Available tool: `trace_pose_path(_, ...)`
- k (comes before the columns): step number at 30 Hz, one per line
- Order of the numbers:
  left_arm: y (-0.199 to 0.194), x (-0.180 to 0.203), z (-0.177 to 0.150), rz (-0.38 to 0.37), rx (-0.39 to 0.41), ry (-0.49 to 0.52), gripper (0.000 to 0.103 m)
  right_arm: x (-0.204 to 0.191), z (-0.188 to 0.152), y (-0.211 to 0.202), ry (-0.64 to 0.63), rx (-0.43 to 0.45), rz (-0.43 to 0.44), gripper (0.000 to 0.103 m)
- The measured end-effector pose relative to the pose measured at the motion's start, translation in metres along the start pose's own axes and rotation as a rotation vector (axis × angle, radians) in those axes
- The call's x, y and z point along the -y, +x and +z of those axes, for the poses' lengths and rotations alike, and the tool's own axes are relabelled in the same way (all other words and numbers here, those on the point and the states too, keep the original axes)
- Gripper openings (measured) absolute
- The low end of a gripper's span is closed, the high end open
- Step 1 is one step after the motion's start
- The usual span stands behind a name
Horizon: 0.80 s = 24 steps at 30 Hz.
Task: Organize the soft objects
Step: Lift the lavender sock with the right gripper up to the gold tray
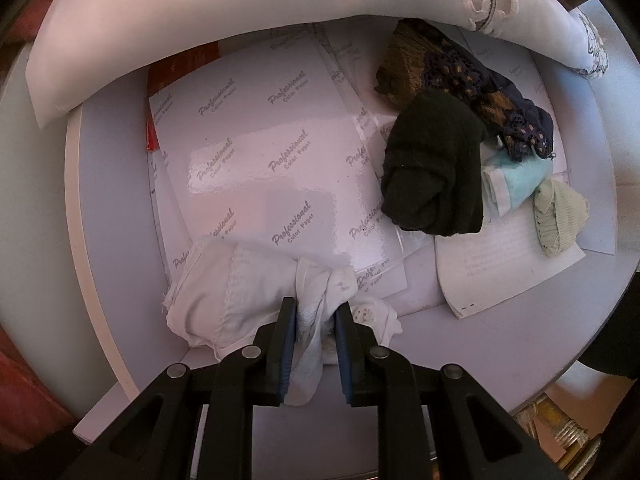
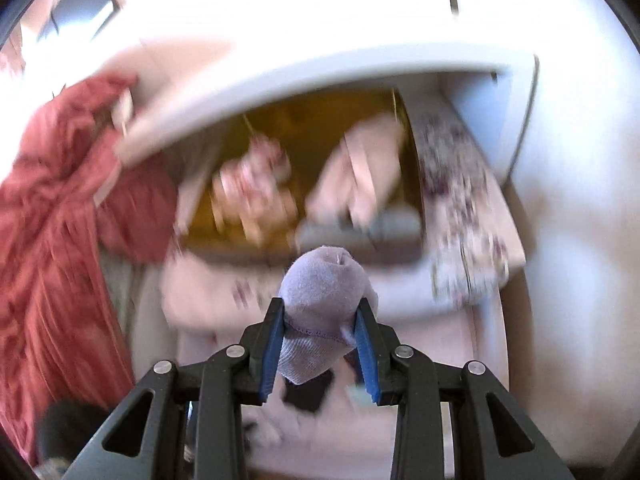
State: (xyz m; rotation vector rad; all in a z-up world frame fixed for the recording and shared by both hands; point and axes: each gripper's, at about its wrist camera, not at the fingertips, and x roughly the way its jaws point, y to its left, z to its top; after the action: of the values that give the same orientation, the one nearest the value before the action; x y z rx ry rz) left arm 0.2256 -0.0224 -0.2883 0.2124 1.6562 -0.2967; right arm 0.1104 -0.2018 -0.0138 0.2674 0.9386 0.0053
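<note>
The glossy white sheets (image 1: 264,168) on the table carry a repeated grey slanted watermark, "Professional Color Paper". The printed page (image 1: 508,264) beside them bears lines of text too faint to read. Nothing is legible in the blurred right wrist view.

White tabletop (image 1: 540,340) under paper sheets (image 1: 280,152), bundled cloths (image 1: 434,168).

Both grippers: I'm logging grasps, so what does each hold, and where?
The left gripper pinches the white cloth at its bunched right end. The right gripper clamps the rolled lilac sock around its middle.
</note>
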Motion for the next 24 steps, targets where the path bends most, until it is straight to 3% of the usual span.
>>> trace_pose_path(8, 0.000, 0.000, -0.001, -0.001, 0.002, 0.003, 0.018, -0.023, 0.065, 0.031, 0.031, 0.105, -0.007, 0.035)
trace_pose_path(14, 0.000, 0.001, -0.001, 0.003, 0.000, 0.005, 0.018, -0.041, 0.092, 0.076, -0.033, 0.098, -0.081, 0.036)
trace_pose_path(24, 0.001, -0.001, 0.000, -0.005, 0.000, -0.009, 0.018, -0.047, 0.106, 0.134, -0.173, 0.049, -0.186, 0.040)
